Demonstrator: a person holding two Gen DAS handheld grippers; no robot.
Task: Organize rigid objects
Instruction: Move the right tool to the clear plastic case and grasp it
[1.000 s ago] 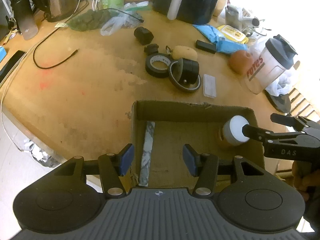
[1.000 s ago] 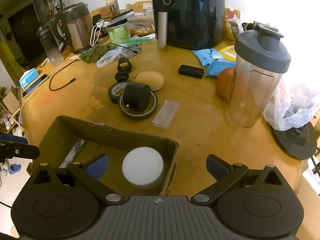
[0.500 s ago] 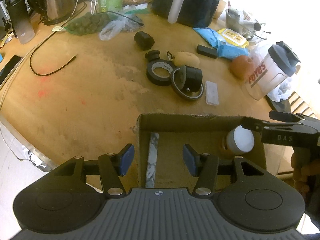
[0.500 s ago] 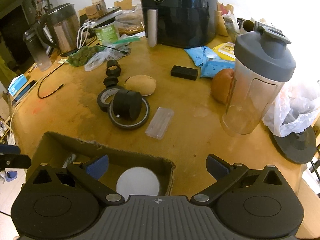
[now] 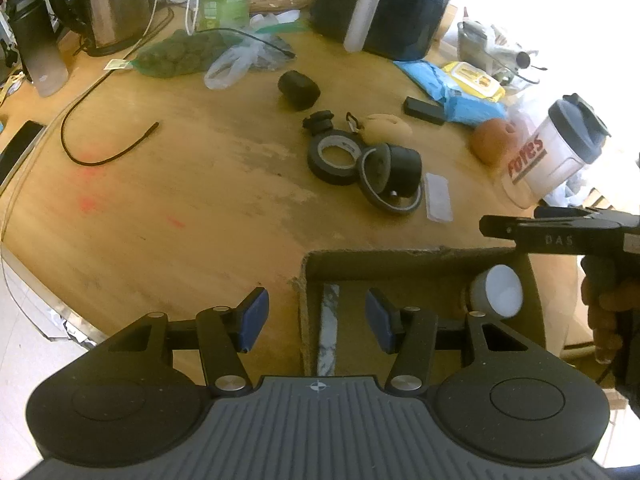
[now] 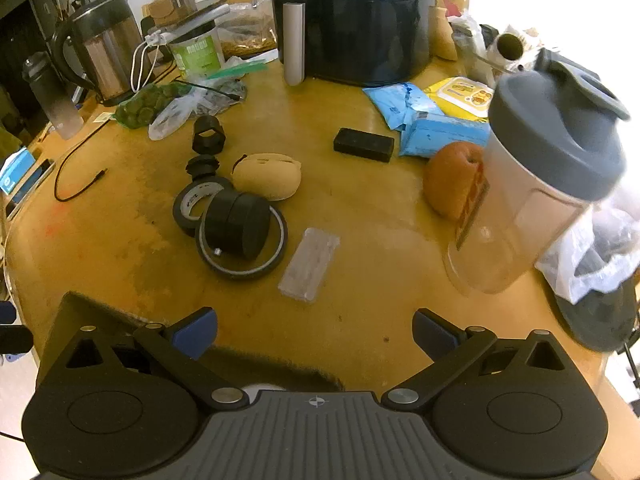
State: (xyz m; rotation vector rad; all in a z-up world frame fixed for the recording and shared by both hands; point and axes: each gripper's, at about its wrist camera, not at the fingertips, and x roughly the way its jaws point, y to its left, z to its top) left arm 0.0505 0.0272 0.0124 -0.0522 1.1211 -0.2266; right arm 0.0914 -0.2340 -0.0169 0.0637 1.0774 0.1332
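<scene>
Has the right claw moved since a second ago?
Yes. The right claw has pulled up and back from the brown cardboard box; the white-capped jar inside has nearly slipped from its view.

A home kitchen: kettle, air fryer and shaker bottle crowd the table.

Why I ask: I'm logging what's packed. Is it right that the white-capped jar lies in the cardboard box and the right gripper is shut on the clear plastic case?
Not quite. The white-capped jar does lie in the cardboard box, but the right wrist view shows the right gripper open and empty; the clear plastic case lies on the table ahead of it.
</scene>
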